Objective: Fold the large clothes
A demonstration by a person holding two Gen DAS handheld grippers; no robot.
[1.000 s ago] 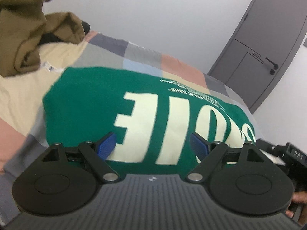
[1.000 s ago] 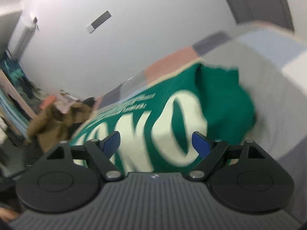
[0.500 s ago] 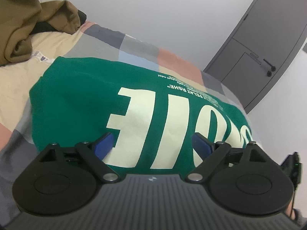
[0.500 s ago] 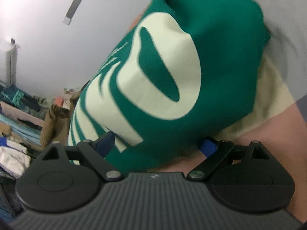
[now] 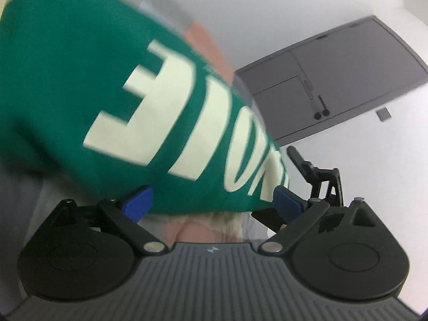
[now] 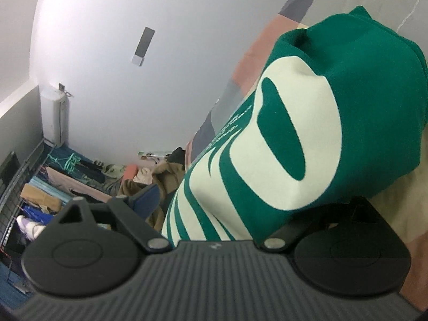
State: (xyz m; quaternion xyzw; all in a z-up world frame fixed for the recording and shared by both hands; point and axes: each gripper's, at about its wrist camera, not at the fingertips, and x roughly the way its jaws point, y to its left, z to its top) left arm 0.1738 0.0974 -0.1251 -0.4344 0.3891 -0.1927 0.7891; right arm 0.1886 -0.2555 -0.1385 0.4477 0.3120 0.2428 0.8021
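Both grippers are wide open, one at each end of the green sweatshirt (image 5: pixel 80 85). Left gripper (image 5: pixel 212 204) has its blue fingers (image 5: pixel 137 203) on either side of the near edge. Right gripper (image 6: pixel 214 203) has one finger under the cloth (hidden). The sweatshirt lies folded on the patchwork bed (image 6: pixel 396 214). I think both should slide low, pinch every layer, and lift together.
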